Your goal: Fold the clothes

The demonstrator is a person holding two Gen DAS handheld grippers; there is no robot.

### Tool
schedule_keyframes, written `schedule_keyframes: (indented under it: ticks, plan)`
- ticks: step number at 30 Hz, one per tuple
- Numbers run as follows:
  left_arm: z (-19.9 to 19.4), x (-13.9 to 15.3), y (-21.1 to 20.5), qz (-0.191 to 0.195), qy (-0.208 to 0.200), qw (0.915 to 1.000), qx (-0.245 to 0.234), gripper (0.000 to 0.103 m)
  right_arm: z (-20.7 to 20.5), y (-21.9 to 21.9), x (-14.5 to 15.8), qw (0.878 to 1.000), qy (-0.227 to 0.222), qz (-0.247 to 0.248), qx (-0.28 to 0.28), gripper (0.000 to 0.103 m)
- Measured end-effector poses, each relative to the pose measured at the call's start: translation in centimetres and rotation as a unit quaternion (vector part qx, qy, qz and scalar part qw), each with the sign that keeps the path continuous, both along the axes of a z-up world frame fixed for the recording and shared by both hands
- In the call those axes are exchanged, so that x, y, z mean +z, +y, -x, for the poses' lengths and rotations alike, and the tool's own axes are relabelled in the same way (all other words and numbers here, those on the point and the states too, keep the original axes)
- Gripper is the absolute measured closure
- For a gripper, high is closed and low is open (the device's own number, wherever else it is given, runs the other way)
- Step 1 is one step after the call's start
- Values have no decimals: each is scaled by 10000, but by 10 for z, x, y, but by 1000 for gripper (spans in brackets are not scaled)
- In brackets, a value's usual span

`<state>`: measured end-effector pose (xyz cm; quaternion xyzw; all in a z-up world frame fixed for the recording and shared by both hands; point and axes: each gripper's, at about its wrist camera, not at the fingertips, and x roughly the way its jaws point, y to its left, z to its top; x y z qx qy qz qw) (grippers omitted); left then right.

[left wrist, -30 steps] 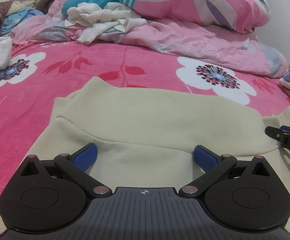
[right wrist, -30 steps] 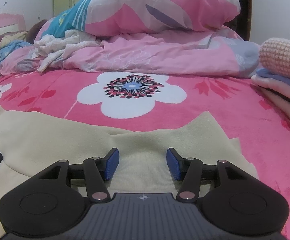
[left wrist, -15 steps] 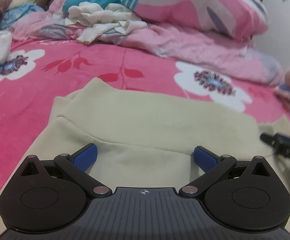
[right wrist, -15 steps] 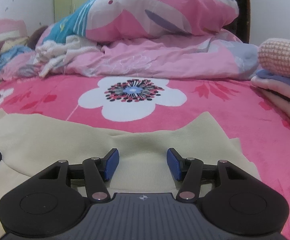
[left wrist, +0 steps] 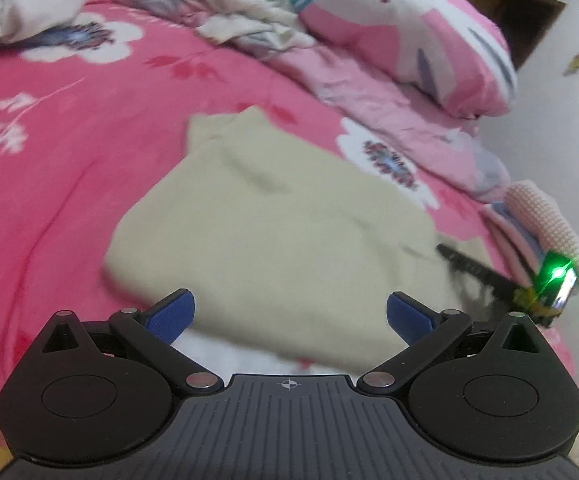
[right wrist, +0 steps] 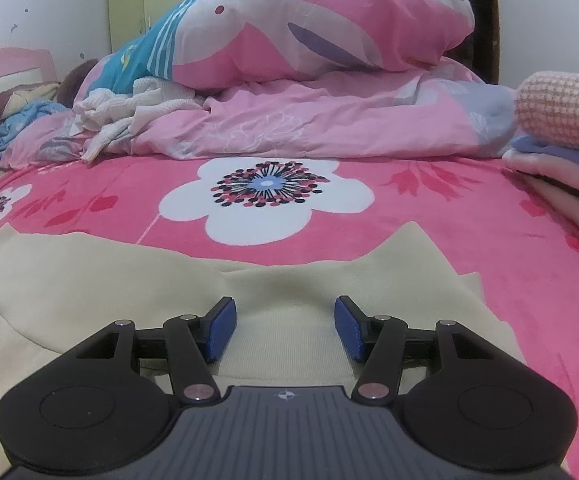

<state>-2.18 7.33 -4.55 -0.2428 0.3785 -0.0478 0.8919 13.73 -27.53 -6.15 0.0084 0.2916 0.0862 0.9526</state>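
Note:
A cream garment (left wrist: 273, 236) lies folded on the pink flowered bedspread (left wrist: 69, 140). My left gripper (left wrist: 289, 314) is open and raised above the garment's near edge, nothing between its blue pads (left wrist: 171, 314). In the right wrist view the same cream garment (right wrist: 101, 276) spreads under my right gripper (right wrist: 285, 330), which stands open low over a ribbed band of the cloth, with its blue pads (right wrist: 223, 330) on either side of the band. The other gripper's black tip and green light (left wrist: 553, 276) show at the right of the left wrist view.
A pink quilt and a large pillow (right wrist: 321, 28) pile up at the back. White crumpled clothes (right wrist: 129, 116) lie on the quilt. A stack of folded clothes (right wrist: 561, 136) sits at the right. More white cloth (left wrist: 21, 4) lies at far left.
My left gripper has lifted and tilted, so its view now looks down on the garment from higher up and is blurred. My right gripper has stayed in place, still open.

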Motion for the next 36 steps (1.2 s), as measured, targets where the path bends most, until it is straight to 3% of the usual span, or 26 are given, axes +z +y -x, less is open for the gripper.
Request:
schedule_keyframes:
  ticks: [5, 9, 15, 20, 26, 28, 30, 33, 36]
  plan:
    - [-4, -13, -2, 27, 244, 9994, 243, 1, 0, 0, 1, 10000, 13, 9, -2, 46]
    - [-7, -21, 9, 479, 247, 9975, 454, 2, -1, 0, 1, 10000, 15, 5, -6, 46]
    - [-13, -31, 30, 1327, 134, 9876, 824, 2, 1, 1, 1, 10000, -1, -11, -10, 45]
    - [-5, -45, 41, 1883, -544, 9768, 857, 2, 1, -1, 1, 10000, -8, -37, -8, 45]
    - [4, -60, 54, 2591, -1320, 9523, 924, 2, 0, -2, 1, 10000, -2, -59, 0, 45]
    - [2, -61, 55, 2690, -1424, 9482, 905, 2, 0, -2, 1, 10000, -1, -62, 1, 45]
    - [-2, -62, 55, 2669, -1387, 9496, 880, 2, 1, -2, 1, 10000, -7, -62, -1, 45]
    - [-11, -61, 53, 2477, -1083, 9588, 871, 4, 1, -1, 1, 10000, -12, -48, -6, 45]
    - [-9, -60, 50, 2585, -1092, 9564, 811, 4, 1, -1, 1, 10000, -13, -49, -6, 45]
